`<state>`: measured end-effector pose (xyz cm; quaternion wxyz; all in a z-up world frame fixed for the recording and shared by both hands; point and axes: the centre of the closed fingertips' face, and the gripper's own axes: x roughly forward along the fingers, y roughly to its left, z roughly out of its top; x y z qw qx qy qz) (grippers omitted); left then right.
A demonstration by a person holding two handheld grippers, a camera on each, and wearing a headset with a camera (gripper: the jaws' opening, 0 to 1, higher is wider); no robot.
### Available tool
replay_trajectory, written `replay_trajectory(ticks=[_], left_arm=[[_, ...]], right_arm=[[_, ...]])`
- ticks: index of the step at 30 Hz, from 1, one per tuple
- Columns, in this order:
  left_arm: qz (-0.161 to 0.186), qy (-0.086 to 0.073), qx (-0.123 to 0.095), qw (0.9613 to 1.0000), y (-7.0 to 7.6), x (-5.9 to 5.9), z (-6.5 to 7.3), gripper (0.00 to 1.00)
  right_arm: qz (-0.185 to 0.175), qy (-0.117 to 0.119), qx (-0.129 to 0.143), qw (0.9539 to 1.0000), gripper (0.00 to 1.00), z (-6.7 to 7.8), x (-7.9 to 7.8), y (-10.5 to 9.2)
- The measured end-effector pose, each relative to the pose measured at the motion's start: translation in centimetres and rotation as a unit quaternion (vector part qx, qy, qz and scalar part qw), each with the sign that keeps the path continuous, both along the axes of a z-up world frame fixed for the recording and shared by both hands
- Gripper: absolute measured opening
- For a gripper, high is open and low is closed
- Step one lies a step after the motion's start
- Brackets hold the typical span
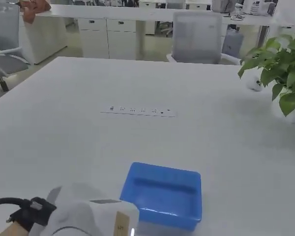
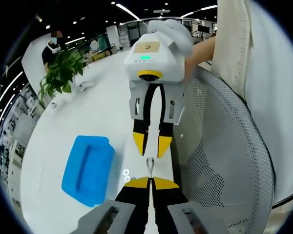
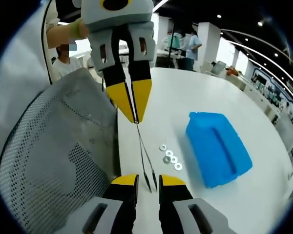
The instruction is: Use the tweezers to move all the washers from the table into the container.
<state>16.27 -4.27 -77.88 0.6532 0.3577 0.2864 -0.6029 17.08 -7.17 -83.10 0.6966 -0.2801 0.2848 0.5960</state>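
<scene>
Right gripper view: tweezers (image 3: 142, 151) held at one end

The left gripper (image 3: 136, 119) clamps the tweezers' joined end. The right gripper (image 3: 149, 181) has its fingers (image 3: 124, 183) apart around the tips, gripping nothing. Nearby, the washers (image 3: 169, 153) lie clustered on the tabletop (image 3: 185, 97) near the blue container (image 3: 217, 148).

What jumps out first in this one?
The two grippers face each other: the left gripper pinches thin tweezers whose tips reach between the open jaws of the right gripper. Beside them, a few washers and a bright blue container lie on the white table.
</scene>
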Motion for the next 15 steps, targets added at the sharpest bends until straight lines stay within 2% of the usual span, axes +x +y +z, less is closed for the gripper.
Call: replay_trajectory(ticks=[4,7,10,14,15], left_arm=[[-0.001,0.003,-0.002,1.0,-0.4,0.0,0.2,0.0],[-0.005,0.001,-0.003,1.0,-0.8,0.0,0.4,0.0],[-0.009,0.0,-0.016,0.9998,-1.5,0.0,0.7,0.0],[-0.014,0.006,-0.035,0.9993,-2.5,-0.2,1.0,0.0],[-0.015,0.005,-0.035,0.9993,-2.6,-0.2,1.0,0.0]], right_arm=[[0.016,-0.005,-0.004,0.9999,0.12,-0.1,-0.2,0.4],[0.02,0.002,-0.005,0.9998,0.12,-0.4,-0.4,0.6],[0.02,0.005,-0.01,0.9997,0.12,-0.6,-0.3,0.5],[0.016,0.006,-0.014,0.9998,0.06,-0.7,0.3,0.2],[0.01,0.018,-0.009,0.9998,0.06,-0.8,0.3,0.2]])
